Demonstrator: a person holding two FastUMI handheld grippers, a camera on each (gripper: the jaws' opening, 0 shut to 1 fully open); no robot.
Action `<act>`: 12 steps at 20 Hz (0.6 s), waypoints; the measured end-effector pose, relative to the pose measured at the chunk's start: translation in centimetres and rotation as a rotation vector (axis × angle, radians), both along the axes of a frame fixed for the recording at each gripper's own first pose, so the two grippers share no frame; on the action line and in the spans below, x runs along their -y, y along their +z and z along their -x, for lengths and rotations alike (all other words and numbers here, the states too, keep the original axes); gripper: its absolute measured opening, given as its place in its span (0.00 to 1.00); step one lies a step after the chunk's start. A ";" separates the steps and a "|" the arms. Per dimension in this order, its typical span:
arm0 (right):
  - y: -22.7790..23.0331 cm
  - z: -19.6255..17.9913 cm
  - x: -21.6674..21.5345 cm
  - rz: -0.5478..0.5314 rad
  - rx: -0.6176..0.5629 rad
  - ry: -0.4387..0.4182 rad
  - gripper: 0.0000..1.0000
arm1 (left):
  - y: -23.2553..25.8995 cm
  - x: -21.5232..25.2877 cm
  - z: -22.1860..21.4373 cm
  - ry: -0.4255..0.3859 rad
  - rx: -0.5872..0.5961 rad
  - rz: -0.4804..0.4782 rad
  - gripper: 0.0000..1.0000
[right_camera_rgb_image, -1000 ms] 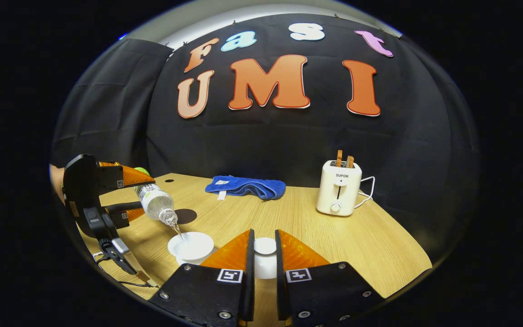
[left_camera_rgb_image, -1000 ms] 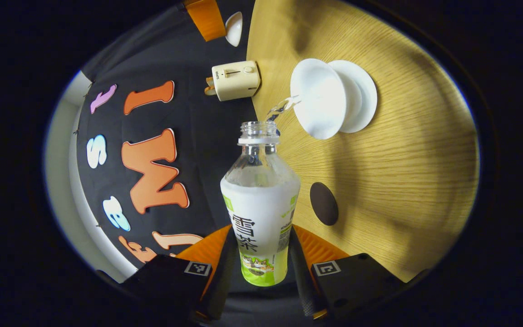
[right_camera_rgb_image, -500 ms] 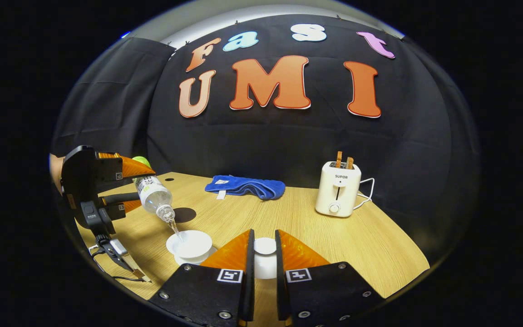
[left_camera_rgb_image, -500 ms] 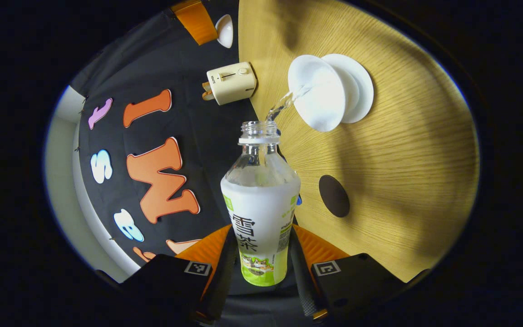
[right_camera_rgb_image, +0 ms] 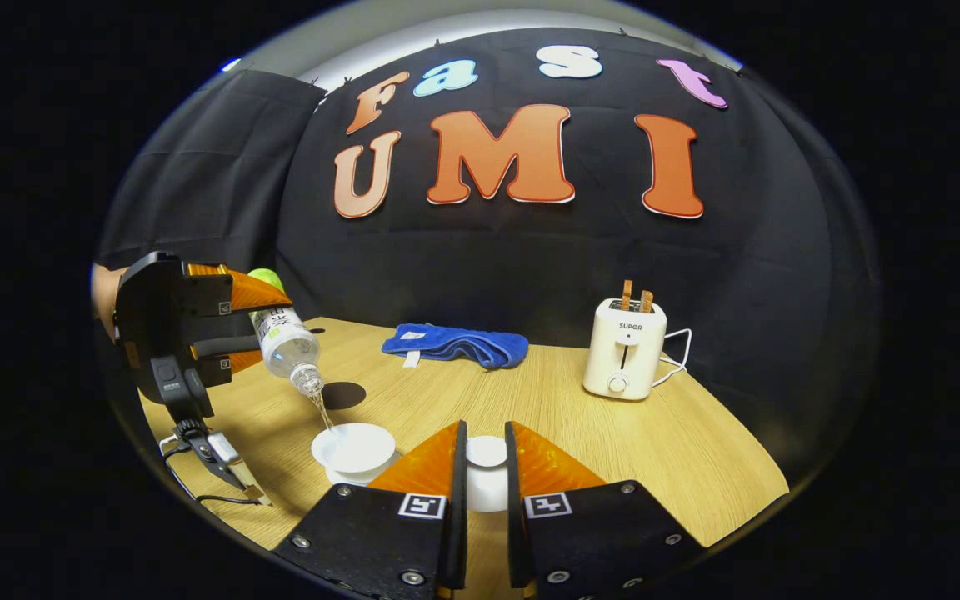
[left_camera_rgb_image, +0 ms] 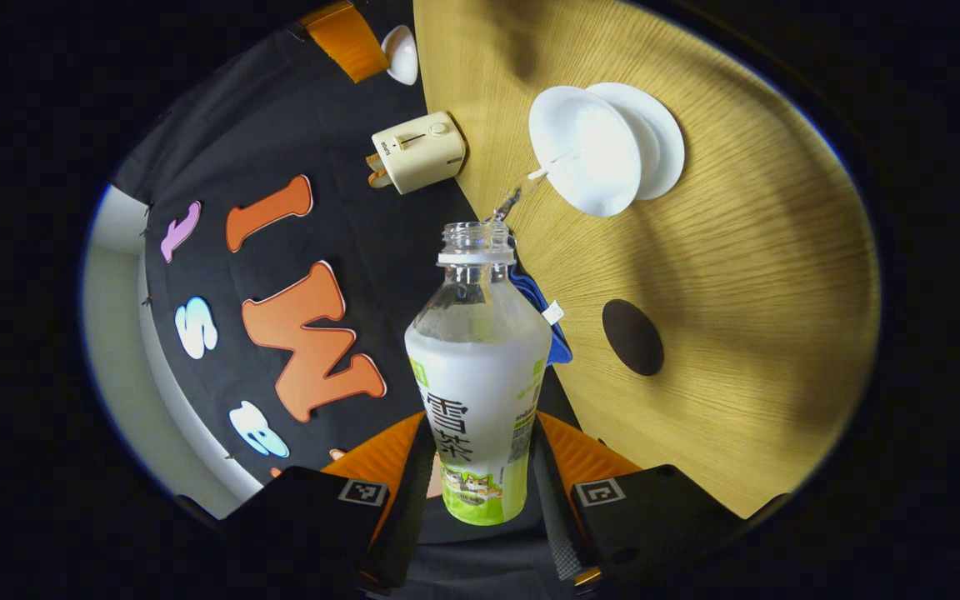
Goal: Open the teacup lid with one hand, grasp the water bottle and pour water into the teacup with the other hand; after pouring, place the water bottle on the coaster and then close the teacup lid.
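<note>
**Pour under way: bottle tipped over open teacup, lid held off to the side**

Left gripper (left_camera_rgb_image: 480,492): fingers clamped on the lower labelled body of the water bottle (left_camera_rgb_image: 478,375), one on each side. The bottle is uncapped and tipped neck-down toward the teacup (left_camera_rgb_image: 584,150). In the right gripper view the same bottle (right_camera_rgb_image: 284,346) slants down from the left gripper (right_camera_rgb_image: 234,325), mouth above and just left of the teacup (right_camera_rgb_image: 355,446). A thin stream of water (right_camera_rgb_image: 323,410) runs from the mouth into the cup.

Teacup: white, open, standing on a white saucer (left_camera_rgb_image: 655,137) on the wooden desk (left_camera_rgb_image: 738,292).

Right gripper (right_camera_rgb_image: 484,483): fingers closed on the white teacup lid (right_camera_rgb_image: 487,471), which sits between them, clear of the cup and just to its right.

Coaster (left_camera_rgb_image: 632,337): dark oval, flat on the desk, bare, near the teacup but apart from it.

Other items: blue cloth (right_camera_rgb_image: 455,343) lying toward the back of the desk; cream toaster (right_camera_rgb_image: 623,354) with toast in its slots at the right rear.
</note>
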State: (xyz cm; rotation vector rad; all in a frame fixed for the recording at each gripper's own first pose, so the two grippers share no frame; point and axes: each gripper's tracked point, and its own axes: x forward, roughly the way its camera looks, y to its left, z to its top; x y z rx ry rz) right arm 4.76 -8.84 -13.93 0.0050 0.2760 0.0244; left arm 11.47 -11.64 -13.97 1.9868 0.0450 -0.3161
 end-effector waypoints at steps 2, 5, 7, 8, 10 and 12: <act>0.2 0.0 -0.1 0.002 0.004 0.007 0.20 | 0.7 -0.1 -0.1 -0.004 0.015 -0.022 0.67; 0.5 0.0 -0.2 -0.008 0.012 0.012 0.20 | 2.2 -0.7 -0.5 -0.003 0.041 -0.055 0.66; 0.5 0.0 -0.3 -0.013 0.013 0.015 0.20 | 3.0 -0.5 -0.8 -0.006 0.053 -0.073 0.66; 0.7 0.1 -0.3 -0.010 0.017 0.013 0.20 | 3.2 -0.6 -0.9 -0.005 0.056 -0.079 0.67; 0.7 0.2 -0.7 -0.011 0.017 0.027 0.20 | 3.5 -0.4 -0.9 -0.008 0.062 -0.092 0.67; 0.9 0.2 -0.7 -0.011 0.021 0.029 0.20 | 3.9 0.1 -0.6 -0.017 0.069 -0.107 0.67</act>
